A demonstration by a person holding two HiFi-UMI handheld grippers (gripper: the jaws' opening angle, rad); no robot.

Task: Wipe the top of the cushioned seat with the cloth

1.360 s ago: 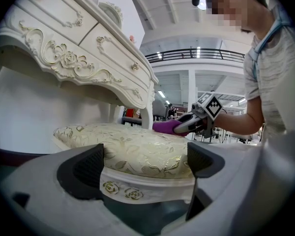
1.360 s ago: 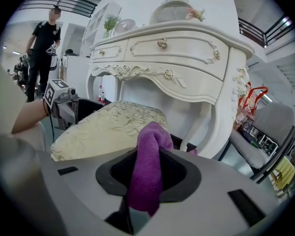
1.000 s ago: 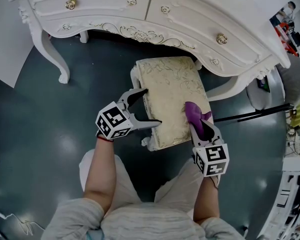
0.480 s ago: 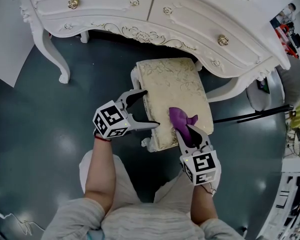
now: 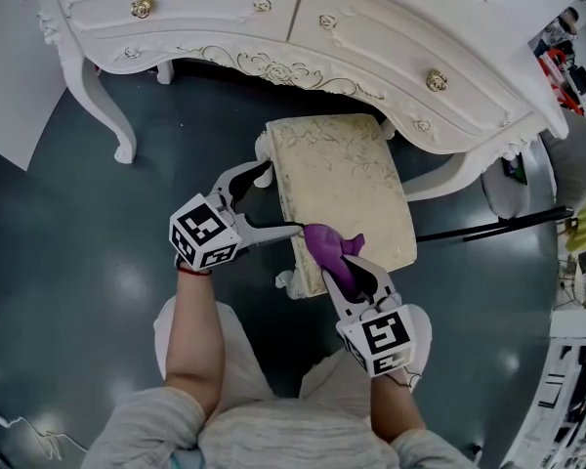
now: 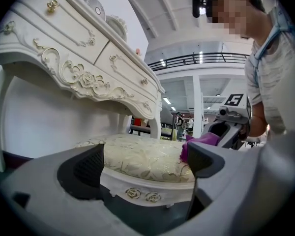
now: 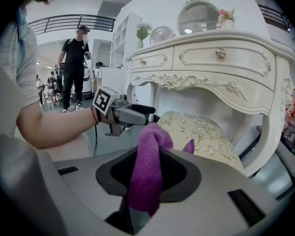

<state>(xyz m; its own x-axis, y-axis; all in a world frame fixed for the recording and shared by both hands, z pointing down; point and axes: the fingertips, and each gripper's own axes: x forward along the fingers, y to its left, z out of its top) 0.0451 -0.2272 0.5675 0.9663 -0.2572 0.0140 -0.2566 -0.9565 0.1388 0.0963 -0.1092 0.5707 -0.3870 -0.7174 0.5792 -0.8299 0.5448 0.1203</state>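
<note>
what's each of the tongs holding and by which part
Right tongs pinch the purple fabric cloth by a bunched fold. Left tongs are open, gripping nothing.

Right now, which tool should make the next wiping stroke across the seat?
Right. The right tool is shut on the purple cloth, which lies on the near edge of the cushioned seat. The left tool is open astride its left side.

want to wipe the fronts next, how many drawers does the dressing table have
2. The left drawer and the right drawer sit side by side across the dressing table front, beyond the cushioned seat. Others may be out of frame.
</note>
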